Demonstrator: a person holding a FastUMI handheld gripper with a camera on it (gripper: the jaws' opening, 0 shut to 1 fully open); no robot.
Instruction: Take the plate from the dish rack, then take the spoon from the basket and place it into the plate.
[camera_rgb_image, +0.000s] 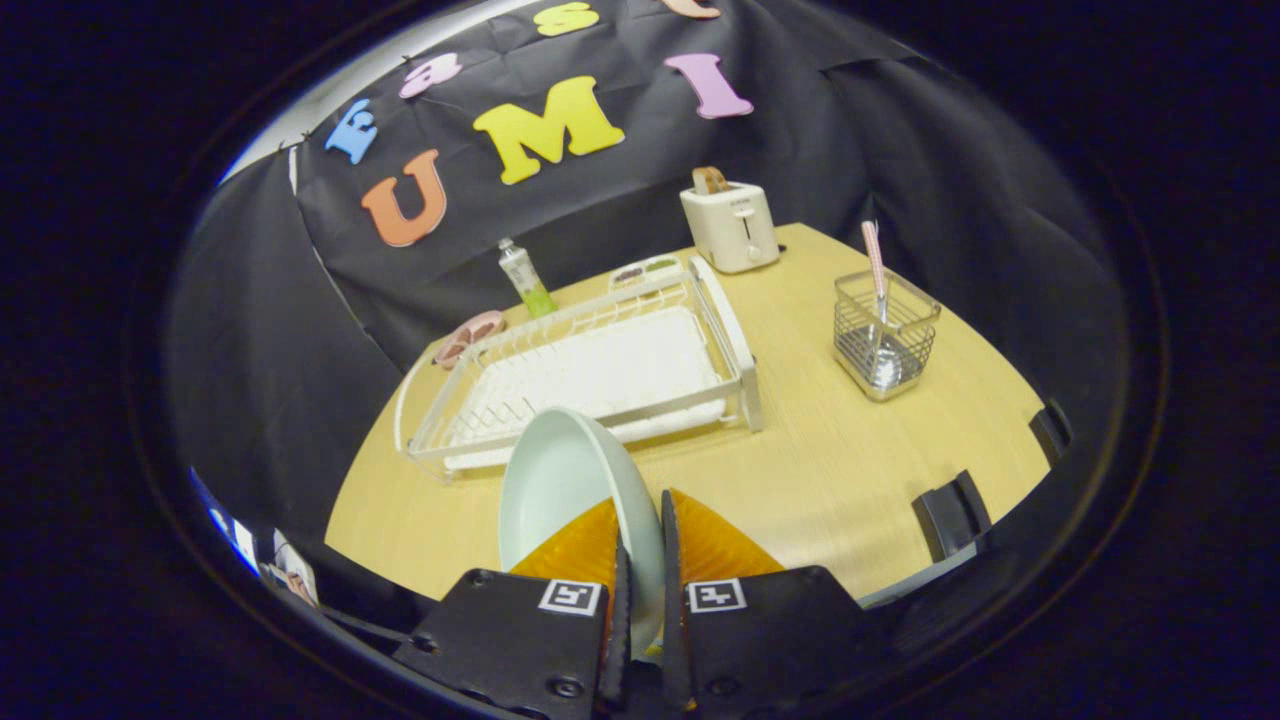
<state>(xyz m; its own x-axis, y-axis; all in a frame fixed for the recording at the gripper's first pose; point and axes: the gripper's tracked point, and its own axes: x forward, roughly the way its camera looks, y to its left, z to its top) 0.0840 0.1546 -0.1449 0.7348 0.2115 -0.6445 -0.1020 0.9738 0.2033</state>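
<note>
already clamped on edge: pale round glazed plate (565, 490) pinched at its rim between the jaws of the gripper (640, 560), held upright, lifted out of the white wire dish rack (590, 375) just beyond. likely stiff, smooth, slippery and breakable, so best kept gripped deep on the rim and lowered flat onto the wooden desk (830, 470). pink-handled metal spoon (880, 310) standing in the wire mesh basket (885, 335), well apart, beyond the fingers.
</note>
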